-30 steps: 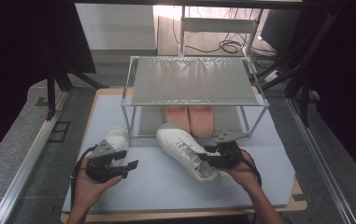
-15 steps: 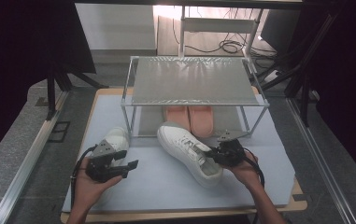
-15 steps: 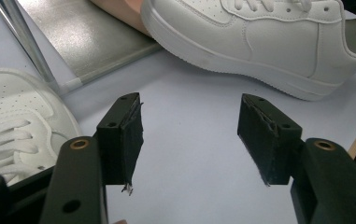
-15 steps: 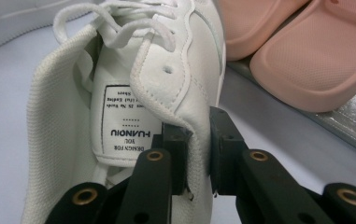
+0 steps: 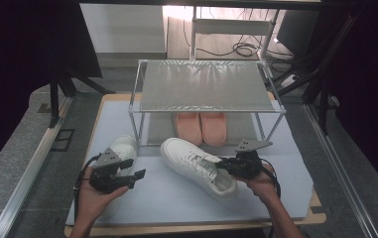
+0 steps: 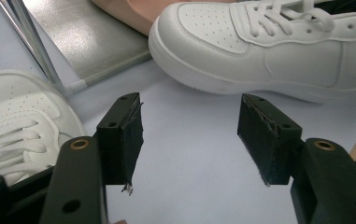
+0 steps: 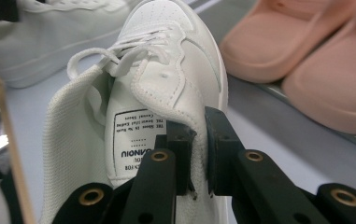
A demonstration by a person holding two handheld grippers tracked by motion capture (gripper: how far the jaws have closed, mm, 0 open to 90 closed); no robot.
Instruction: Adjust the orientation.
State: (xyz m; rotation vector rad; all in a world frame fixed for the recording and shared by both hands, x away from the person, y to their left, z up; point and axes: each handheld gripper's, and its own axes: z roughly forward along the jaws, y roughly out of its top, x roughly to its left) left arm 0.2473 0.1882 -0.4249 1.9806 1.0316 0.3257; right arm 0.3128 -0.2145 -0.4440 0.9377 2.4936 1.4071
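Observation:
A white laced sneaker lies diagonally on the pale blue mat, toe toward the rack. My right gripper has just been closing and is now shut on the side wall of its collar, next to the tongue label. A second white sneaker sits at the mat's left. My left gripper hovers beside it, jaws open over bare mat with nothing between them, and the held sneaker lies just beyond its jaws.
A metal rack with a mesh top stands at the back of the mat. A pair of pink shoes sits on its lower shelf. The rack's leg rises close to the left sneaker.
The right gripper's jaws have closed onto the sneaker's collar. Both hands and the left gripper have stayed where they were.

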